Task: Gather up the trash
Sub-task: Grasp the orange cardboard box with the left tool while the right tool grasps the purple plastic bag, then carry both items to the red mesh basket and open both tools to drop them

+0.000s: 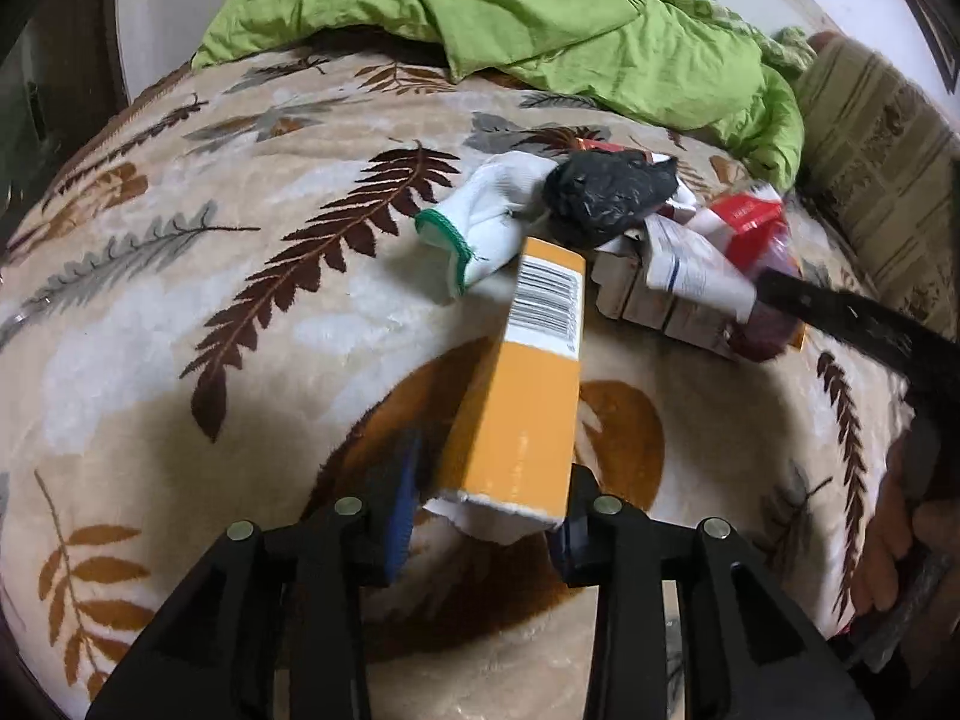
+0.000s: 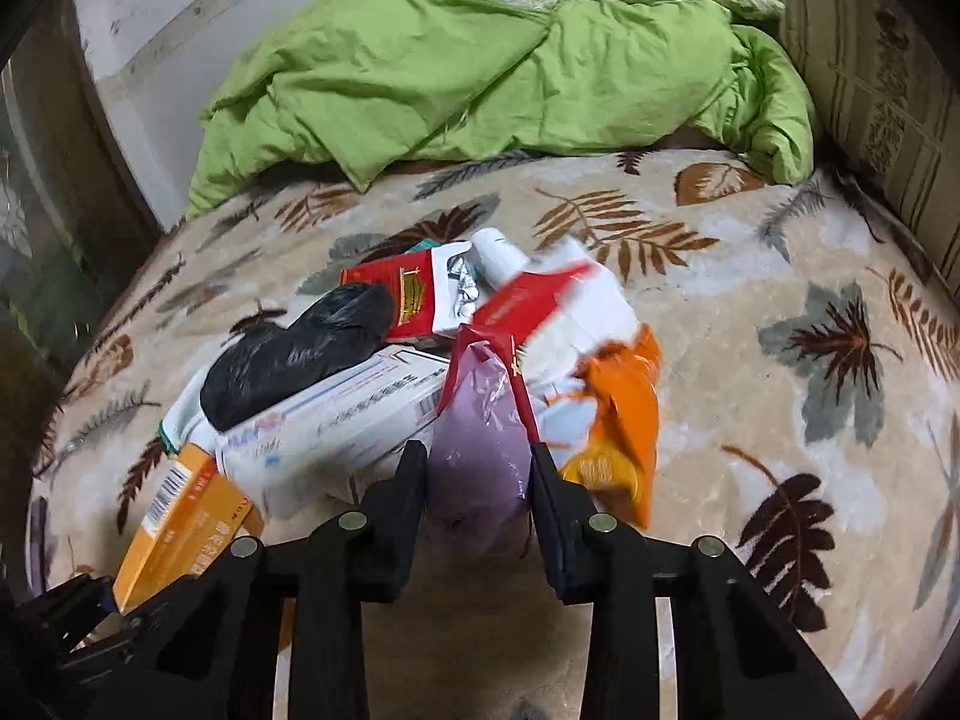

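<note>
Leaf-print blanket — left gripper clamping orange box, right gripper pinching purple bag at pile's edge.

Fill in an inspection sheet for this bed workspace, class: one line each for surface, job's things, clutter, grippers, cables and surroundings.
Surface: leaf-print blanket covering the bed.
Job's things: orange box with a barcode, held by the left gripper; purple plastic bag between the right gripper's fingers; trash pile of red carton, white box, black bag and orange wrapper.
Clutter: white glove with a green cuff beside the pile.
Grippers: left gripper shut on the orange box; right gripper shut on the purple plastic bag.
Cables: nothing seen.
Surroundings: green quilt bunched at the far side, striped pillow at right.
</note>
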A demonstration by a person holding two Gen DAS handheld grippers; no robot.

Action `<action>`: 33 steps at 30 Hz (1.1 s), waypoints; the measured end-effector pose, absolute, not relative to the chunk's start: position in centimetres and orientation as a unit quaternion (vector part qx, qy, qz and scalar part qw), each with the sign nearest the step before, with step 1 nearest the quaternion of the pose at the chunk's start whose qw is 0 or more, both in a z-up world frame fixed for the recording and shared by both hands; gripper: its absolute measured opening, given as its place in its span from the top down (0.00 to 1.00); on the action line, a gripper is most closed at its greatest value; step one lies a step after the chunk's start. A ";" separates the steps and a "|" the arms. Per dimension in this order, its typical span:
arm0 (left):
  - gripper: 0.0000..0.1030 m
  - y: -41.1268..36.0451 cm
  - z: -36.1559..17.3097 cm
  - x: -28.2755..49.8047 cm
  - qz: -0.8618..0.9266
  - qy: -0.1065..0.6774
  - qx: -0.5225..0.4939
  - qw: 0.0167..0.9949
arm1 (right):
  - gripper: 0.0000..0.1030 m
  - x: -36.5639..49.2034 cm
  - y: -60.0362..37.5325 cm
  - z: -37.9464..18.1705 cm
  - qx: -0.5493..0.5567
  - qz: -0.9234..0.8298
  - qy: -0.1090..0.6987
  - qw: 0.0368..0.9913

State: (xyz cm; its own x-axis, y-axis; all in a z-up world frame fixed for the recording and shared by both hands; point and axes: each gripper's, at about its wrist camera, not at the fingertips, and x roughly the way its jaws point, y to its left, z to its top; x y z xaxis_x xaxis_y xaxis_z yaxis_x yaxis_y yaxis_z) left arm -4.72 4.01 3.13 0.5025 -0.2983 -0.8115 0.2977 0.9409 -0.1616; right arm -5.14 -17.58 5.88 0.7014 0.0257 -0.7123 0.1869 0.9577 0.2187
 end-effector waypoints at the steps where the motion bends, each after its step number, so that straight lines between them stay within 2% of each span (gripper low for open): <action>1: 0.67 4.1 3.2 -4.6 -0.174 0.467 -0.006 0.867 | 0.67 -5.7 -17.8 6.2 0.146 -0.040 0.377 0.914; 5: 0.74 4.1 3.2 -4.7 -0.177 0.461 -0.003 0.869 | 0.68 -8.2 -17.5 7.6 0.157 -0.036 0.353 0.922; 12: 0.74 4.1 3.4 -6.3 -0.179 0.465 0.005 0.867 | 0.67 -13.7 -16.0 8.4 0.183 -0.001 0.333 0.925; 14: 0.69 3.8 3.6 -6.5 -0.177 0.460 0.013 0.870 | 0.67 -14.6 -15.4 8.1 0.184 0.013 0.342 0.921; 16: 0.56 3.6 4.0 -6.5 -0.179 0.447 0.013 0.876 | 0.67 -15.1 -15.3 8.3 0.179 0.014 0.334 0.925; 21: 0.54 1.8 4.1 -5.3 -0.169 0.433 0.047 0.884 | 0.67 -14.6 -15.2 7.9 0.182 0.021 0.338 0.923; 23: 0.59 1.3 3.5 -4.7 -0.171 0.443 0.048 0.879 | 0.67 -14.3 -15.2 7.8 0.183 0.021 0.340 0.922; 24: 0.75 1.2 3.1 -4.5 -0.171 0.450 0.047 0.875 | 0.67 -14.3 -15.2 7.7 0.184 0.022 0.341 0.922; 33: 0.77 2.7 4.2 -5.6 -0.182 0.423 0.015 0.888 | 0.67 -14.3 -15.4 7.8 0.186 0.019 0.336 0.923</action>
State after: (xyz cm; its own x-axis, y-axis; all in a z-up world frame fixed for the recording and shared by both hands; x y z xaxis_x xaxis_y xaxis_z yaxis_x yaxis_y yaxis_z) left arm -5.57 2.69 4.18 0.5764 -0.3113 -0.7556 0.3362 0.9331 -0.1279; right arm -14.26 -15.36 7.77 0.7728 0.1608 -0.6139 0.0898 0.9299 0.3567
